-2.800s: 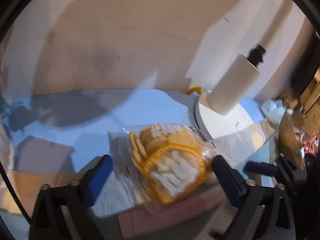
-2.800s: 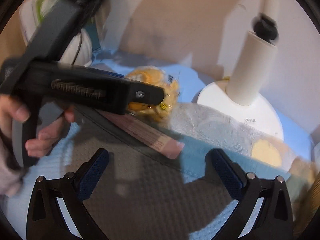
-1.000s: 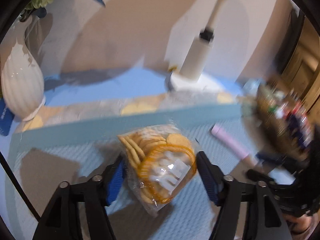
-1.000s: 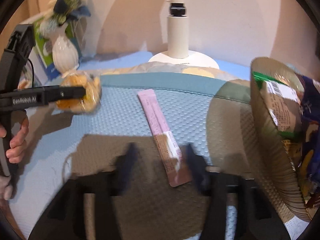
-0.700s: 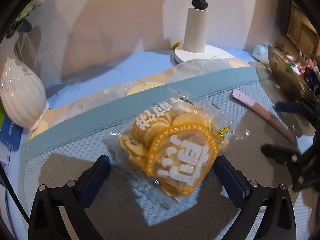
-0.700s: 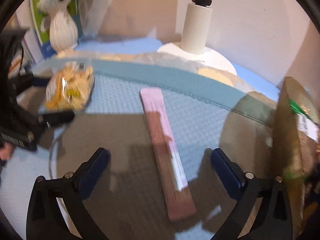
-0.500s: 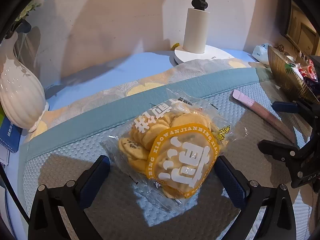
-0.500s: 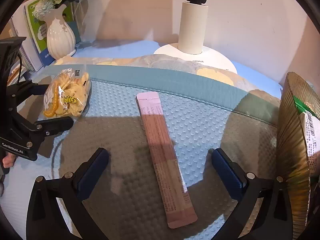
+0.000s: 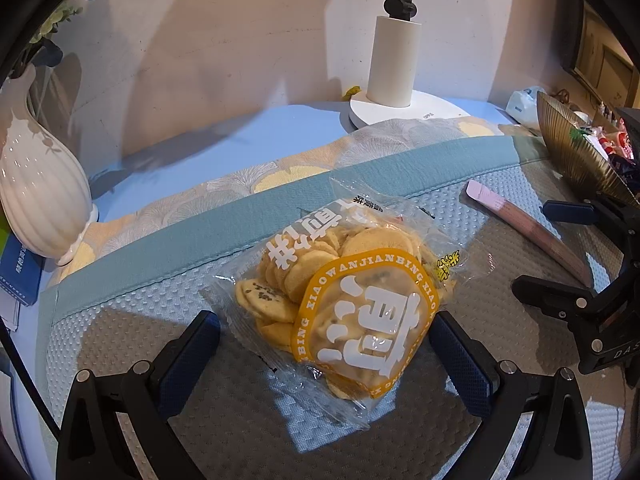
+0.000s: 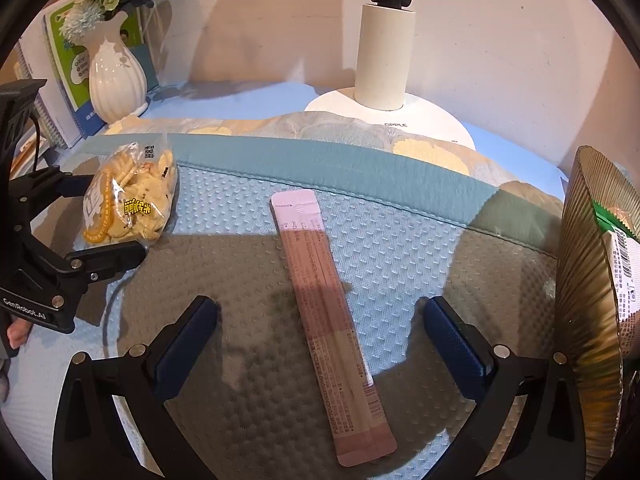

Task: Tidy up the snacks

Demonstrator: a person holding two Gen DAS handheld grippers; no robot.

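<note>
Set-down done: both fingers just spread apart, left gripper (image 9: 326, 354) straddling biscuit bag (image 9: 346, 300), right gripper (image 10: 320, 336) straddling pink stick pack (image 10: 326, 308); next, regrasp toward gold basket (image 10: 588, 280).

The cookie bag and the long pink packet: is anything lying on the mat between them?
No. In the right wrist view, only bare blue mat lies between the cookie bag and the pink packet.

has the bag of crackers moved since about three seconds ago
Yes. The bag of crackers now lies on the textured blue mat, nearer the white vase. Earlier it sat close to the lamp base, beyond the pink stick packet.
</note>
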